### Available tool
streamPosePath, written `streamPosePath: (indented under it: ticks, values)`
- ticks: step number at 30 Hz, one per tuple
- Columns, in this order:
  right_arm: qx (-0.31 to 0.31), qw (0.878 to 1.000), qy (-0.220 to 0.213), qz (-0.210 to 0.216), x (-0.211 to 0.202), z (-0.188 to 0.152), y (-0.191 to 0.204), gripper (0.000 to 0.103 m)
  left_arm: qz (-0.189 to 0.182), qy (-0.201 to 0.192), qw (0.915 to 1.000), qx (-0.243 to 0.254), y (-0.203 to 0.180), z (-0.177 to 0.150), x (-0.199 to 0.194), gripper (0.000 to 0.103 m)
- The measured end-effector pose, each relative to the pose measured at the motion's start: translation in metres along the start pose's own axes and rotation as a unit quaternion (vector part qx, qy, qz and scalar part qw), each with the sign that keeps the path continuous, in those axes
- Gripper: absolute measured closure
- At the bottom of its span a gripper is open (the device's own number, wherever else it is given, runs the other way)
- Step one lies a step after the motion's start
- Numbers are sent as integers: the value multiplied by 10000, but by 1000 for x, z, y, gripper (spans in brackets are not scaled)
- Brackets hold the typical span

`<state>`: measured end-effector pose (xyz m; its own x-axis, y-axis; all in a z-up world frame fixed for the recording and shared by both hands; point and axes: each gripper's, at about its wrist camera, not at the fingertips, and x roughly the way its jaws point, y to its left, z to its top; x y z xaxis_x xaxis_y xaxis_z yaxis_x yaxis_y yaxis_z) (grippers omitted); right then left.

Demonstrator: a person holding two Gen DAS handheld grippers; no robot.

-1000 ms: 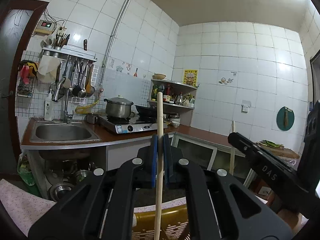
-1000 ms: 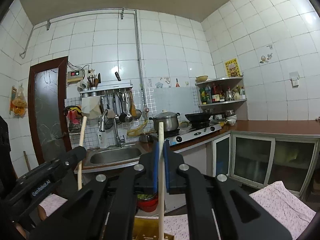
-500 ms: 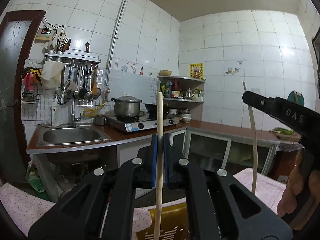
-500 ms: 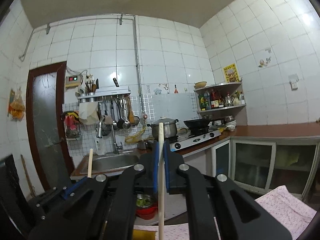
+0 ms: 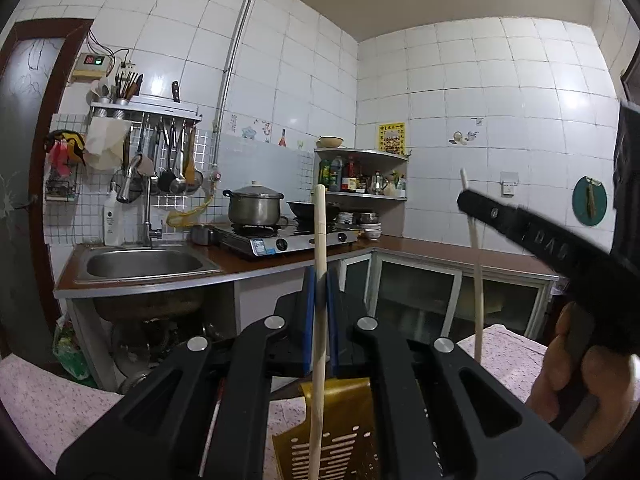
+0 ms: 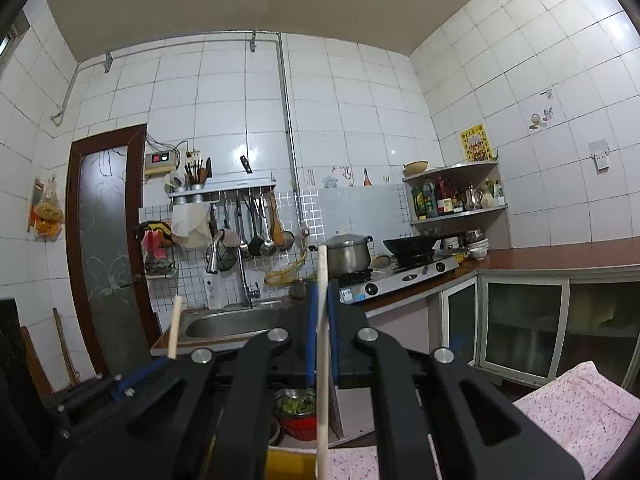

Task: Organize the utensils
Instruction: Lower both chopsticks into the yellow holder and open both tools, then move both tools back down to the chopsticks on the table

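Holding position over a floral-clothed bench (image 5: pixel 516 356), two hand-held tools, each clamped on one pale wooden chopstick.

Left tool (image 5: pixel 319 304): blue pads pressed together on the left chopstick (image 5: pixel 318 320), which stands nearly upright, its top end level with the distant stove and its lower end running down in front of a yellow slotted utensil holder (image 5: pixel 340 436) directly beneath.

Right tool (image 6: pixel 320 320): blue pads likewise closed on the right chopstick (image 6: pixel 322 360), upright, lower end passing a yellow rim at the bottom edge of the right wrist view. In the left wrist view this tool appears at the right, slightly blurred, gripped by a person's hand (image 5: pixel 576 364), its chopstick hanging toward the cloth.

Background fittings: steel sink (image 5: pixel 144 265), gas stove (image 5: pixel 288 238) carrying a lidded steel pot (image 5: pixel 253 208) and a dark wok, wall rack of hanging ladles (image 5: pixel 172 160), corner shelf of bottles (image 5: pixel 360 174). Red colander of greens (image 6: pixel 296 412) under the counter.
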<state>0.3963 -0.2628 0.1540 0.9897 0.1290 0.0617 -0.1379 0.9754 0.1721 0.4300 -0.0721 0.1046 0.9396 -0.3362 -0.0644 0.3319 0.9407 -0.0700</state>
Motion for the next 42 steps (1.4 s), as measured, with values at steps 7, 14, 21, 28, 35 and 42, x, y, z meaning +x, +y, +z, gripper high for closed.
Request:
streamPosePath:
  ticks: [7, 14, 21, 28, 35, 42]
  values:
    - [-50, 9999, 97, 129, 1, -23, -4, 97, 39, -47, 10000, -23, 5, -15, -5, 99]
    - [-214, 9984, 513, 123, -10, -54, -1, 97, 143, 157, 9998, -10, 8, -27, -18, 99]
    - [-68, 9953, 960, 45, -23, -70, -7, 97, 235, 500, 9983, -157, 12, -40, -30, 99]
    - [-82, 9901, 1401, -32, -37, -67, -3, 96, 342, 1013, 9937, -328, 18, -47, -42, 81]
    - [67, 9858, 1635, -388, -83, -51, -7, 47, 712, 1246, 9889, -391, 31, -27, -88, 25]
    - [-81, 9724, 2145, -920, -139, -66, -2, 42, 831, 1775, 9794, -482, 41, -36, -142, 5]
